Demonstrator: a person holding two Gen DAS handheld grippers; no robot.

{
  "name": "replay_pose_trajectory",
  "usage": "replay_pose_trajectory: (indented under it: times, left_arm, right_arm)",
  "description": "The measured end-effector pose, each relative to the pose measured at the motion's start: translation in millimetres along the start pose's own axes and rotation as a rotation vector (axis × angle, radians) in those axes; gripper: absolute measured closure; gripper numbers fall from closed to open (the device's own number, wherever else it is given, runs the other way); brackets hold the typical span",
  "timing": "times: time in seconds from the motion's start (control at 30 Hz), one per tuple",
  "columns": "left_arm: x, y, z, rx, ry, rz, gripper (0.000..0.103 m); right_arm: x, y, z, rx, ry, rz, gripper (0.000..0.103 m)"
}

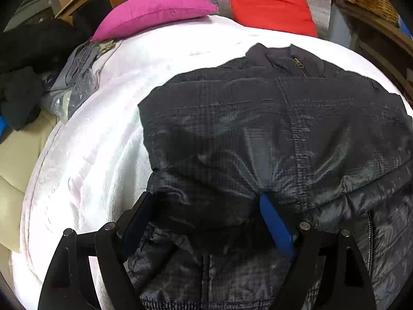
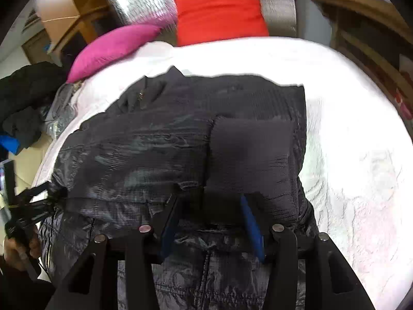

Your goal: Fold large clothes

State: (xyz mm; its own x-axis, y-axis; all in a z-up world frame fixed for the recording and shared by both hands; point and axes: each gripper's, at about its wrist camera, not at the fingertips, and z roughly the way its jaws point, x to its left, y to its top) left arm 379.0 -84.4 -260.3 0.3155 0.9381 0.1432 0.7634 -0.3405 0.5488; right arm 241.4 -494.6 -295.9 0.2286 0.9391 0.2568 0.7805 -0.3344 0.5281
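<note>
We see both views bright and heavily fisheye-bent, corners black. The white bedcover (image 2: 361,129) blows out to glare in the right view — its red pillow (image 2: 219,13) smears with blur. The jacket (image 1: 271,134) shows soft sheen.

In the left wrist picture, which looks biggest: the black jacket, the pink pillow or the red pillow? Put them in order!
1. Black jacket, by far the biggest, though it is nearest the camera.
2 and 3. Pink pillow and red pillow look about alike; too close to rank.

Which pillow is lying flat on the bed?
The pink pillow lies flat at the bed's far left; the red pillow stands propped upright.
</note>
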Motion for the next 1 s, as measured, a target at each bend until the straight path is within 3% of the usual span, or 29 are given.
replay_pose_trajectory:
  times: [0.13,0.23,0.43,0.5,1.0]
  left_arm:
    - [2.5,-11.1,-28.3,-0.088,0.0,-0.017,0.019]
    - [4.9,-29.4,-49.5,-0.135,0.011,-0.051,0.019]
    - [5.5,-65.0,-92.9,-0.226,0.046,-0.061,0.019]
    - [5.3,-75.5,-102.4,-0.243,0.068,-0.066,0.019]
    - [19.5,-114.2,-183.5,-0.319,0.128,-0.062,0.019]
  right_arm:
    - [3.2,-12.5,-21.5,-0.052,0.057,0.023,0.051]
    - [11.8,-27.2,-35.2,-0.069,0.053,-0.014,0.05]
    - [24.4,-61.6,-63.9,-0.119,0.102,-0.06,0.042]
    - [24.4,-74.0,-73.1,-0.128,0.122,-0.052,0.034]
    - [34.8,-145.2,-112.3,-0.131,0.183,-0.003,0.034]
